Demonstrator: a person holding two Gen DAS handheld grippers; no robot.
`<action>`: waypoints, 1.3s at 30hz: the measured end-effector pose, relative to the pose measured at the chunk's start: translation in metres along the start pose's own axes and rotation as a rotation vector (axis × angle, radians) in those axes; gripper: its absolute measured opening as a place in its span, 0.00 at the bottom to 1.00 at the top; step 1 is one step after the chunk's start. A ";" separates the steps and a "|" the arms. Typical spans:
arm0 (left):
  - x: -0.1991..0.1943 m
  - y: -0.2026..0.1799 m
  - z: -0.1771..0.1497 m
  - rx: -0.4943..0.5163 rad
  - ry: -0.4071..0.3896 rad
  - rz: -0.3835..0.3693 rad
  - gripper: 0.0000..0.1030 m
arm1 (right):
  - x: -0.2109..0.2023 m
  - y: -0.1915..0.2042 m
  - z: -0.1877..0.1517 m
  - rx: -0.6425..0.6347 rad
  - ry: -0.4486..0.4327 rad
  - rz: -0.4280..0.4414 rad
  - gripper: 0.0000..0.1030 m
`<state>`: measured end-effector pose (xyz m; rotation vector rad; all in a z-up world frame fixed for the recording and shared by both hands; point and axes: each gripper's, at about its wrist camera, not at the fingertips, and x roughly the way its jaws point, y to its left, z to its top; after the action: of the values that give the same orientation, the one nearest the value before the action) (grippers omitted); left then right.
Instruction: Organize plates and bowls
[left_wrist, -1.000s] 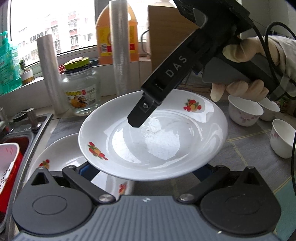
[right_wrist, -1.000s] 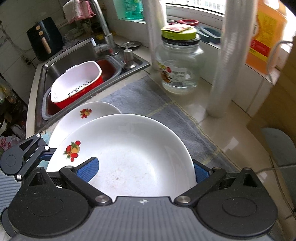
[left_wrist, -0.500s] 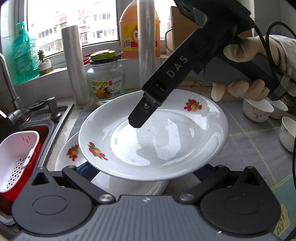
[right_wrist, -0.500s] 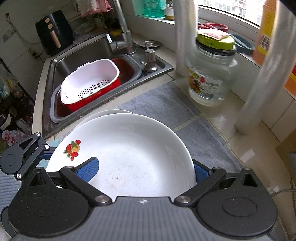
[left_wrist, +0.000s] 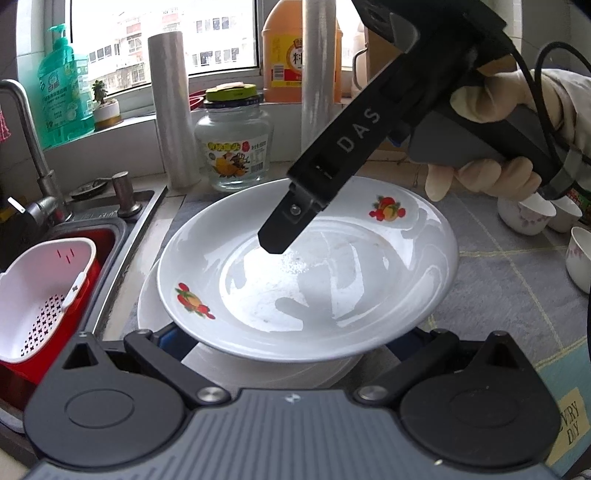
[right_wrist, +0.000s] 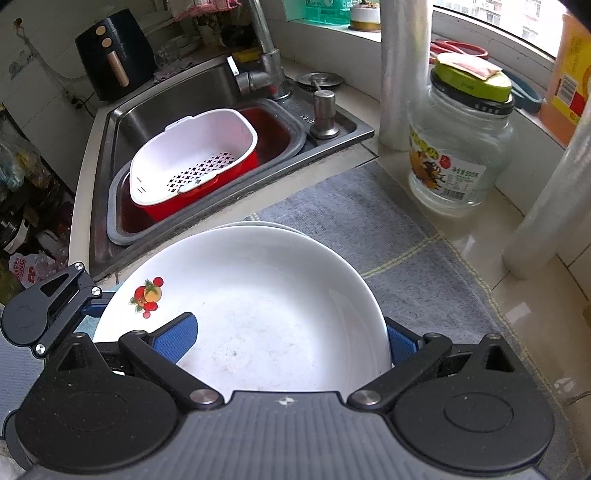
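Showing two grippers sharing one white plate (left_wrist: 306, 280) bearing two fruit motifs: the left gripper (left_wrist: 291, 343) is clamping the near rim from that side, while the right gripper (right_wrist: 288, 343) is pinching the opposite rim, one blue pad (right_wrist: 173, 336) lying on the plate's inner face. This plate is hovering directly over a second plate (left_wrist: 147, 306) resting on the grey mat (right_wrist: 369, 206). Three small white bowls (left_wrist: 524, 218) are standing at far right. One red-and-white colander basket (right_wrist: 192, 166) is sitting in the sink (right_wrist: 155, 110).
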<state>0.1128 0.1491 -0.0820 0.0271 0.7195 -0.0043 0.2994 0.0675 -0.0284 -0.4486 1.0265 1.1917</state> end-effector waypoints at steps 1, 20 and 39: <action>0.000 0.001 -0.001 -0.002 0.003 -0.002 0.99 | 0.001 0.001 0.000 0.000 0.003 -0.001 1.00; 0.009 0.003 -0.004 -0.013 0.069 -0.038 0.99 | 0.015 0.004 -0.003 0.007 0.040 -0.015 1.00; 0.020 0.020 0.008 -0.032 0.201 -0.122 0.99 | 0.022 0.002 -0.006 0.005 0.055 -0.005 1.00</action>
<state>0.1332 0.1691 -0.0884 -0.0474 0.9208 -0.1083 0.2958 0.0759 -0.0498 -0.4822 1.0747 1.1770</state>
